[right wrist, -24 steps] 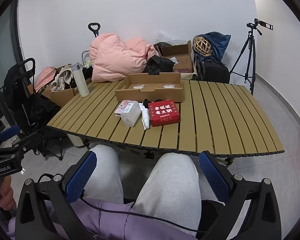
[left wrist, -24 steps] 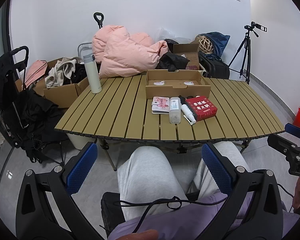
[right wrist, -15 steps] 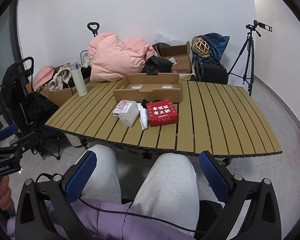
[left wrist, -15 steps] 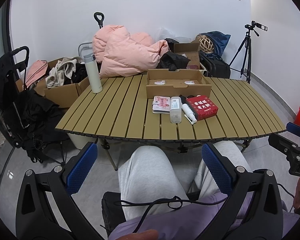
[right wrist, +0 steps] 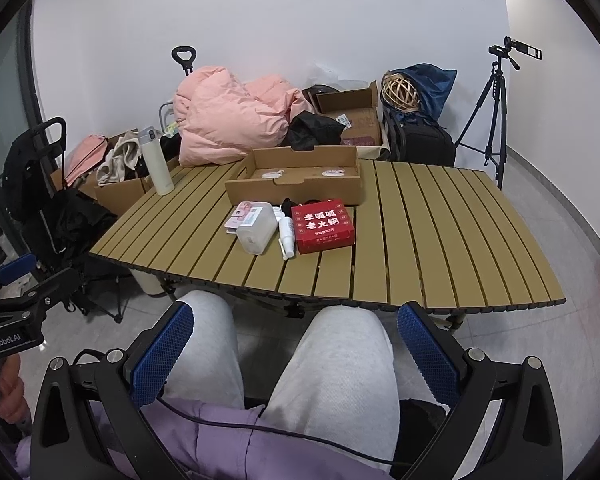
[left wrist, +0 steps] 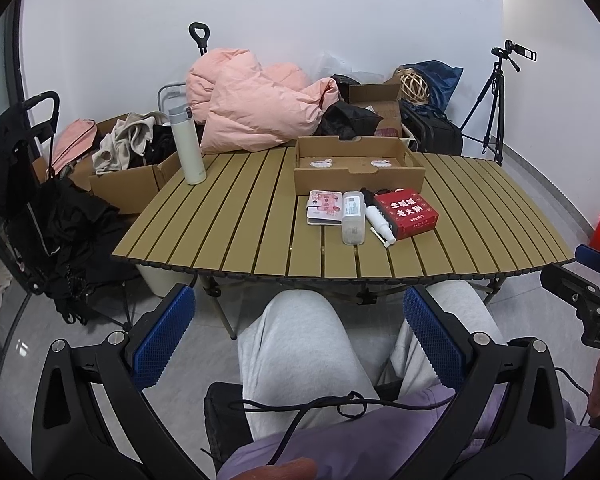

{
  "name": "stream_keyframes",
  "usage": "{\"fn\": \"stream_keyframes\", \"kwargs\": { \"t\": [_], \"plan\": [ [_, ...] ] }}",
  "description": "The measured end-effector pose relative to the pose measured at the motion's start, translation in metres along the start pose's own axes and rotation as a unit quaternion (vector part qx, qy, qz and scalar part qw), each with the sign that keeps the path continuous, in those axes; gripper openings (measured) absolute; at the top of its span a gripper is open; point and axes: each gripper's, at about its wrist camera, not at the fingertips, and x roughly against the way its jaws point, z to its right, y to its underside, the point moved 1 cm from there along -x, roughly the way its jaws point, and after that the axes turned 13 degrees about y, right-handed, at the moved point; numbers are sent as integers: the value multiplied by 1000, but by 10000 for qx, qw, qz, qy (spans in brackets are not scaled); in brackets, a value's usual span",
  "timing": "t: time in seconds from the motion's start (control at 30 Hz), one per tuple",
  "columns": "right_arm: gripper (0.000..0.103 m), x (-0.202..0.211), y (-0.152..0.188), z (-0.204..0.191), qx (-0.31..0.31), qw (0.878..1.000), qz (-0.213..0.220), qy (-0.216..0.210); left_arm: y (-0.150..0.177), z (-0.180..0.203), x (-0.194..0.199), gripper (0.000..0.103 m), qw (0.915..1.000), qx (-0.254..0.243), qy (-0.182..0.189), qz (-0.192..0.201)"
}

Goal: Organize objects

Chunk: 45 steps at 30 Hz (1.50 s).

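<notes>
Both grippers are held low over the seated person's grey-trousered knees, short of the worktop (left wrist: 228, 216). The left gripper (left wrist: 300, 332) stands wide, nothing between its blue pads. The right gripper (right wrist: 296, 344) is likewise wide and empty.

On the slatted worktop, near its middle, lies a cluster: a pink booklet (left wrist: 325, 207), a clear bottle (left wrist: 353, 218) lying just beside it, a white spray bottle (left wrist: 378, 220) lying next to that, and a red box (left wrist: 406, 213) at the right end, touching or nearly touching the spray bottle. Small dark items sit behind them, too small to identify. Directly behind the cluster is a shallow cardboard tray (left wrist: 358, 176) holding two small flat items. A white flask (left wrist: 187, 145) stands upright at the far left corner, well apart.
</notes>
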Motion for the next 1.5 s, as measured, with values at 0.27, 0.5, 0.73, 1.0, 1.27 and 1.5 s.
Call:
{"fn": "stream_keyframes", "kwargs": {
  "t": [0.27,0.5,0.73,1.0,1.27,1.5],
  "plan": [
    [103,2,0,-3,20,10000,33,-44,-1,1,-1,103,10000,13,-35,0],
    [103,1,1,-1,-29,10000,33,-37,-1,1,-1,103,10000,4,-32,-2],
    [103,0,2,-1,-7,10000,34,-46,-1,2,-2,103,10000,12,-34,-13],
    [103,0,2,-2,-46,9999,62,-83,-1,0,-5,103,10000,47,-36,40],
    [103,-25,-3,-5,-201,9985,449,-243,-9,-8,-50,103,9998,-144,68,-155],
    [103,-83,-44,7,-207,9976,640,-178,-38,-15,-120,103,9982,-235,365,-424]
  ]
}}
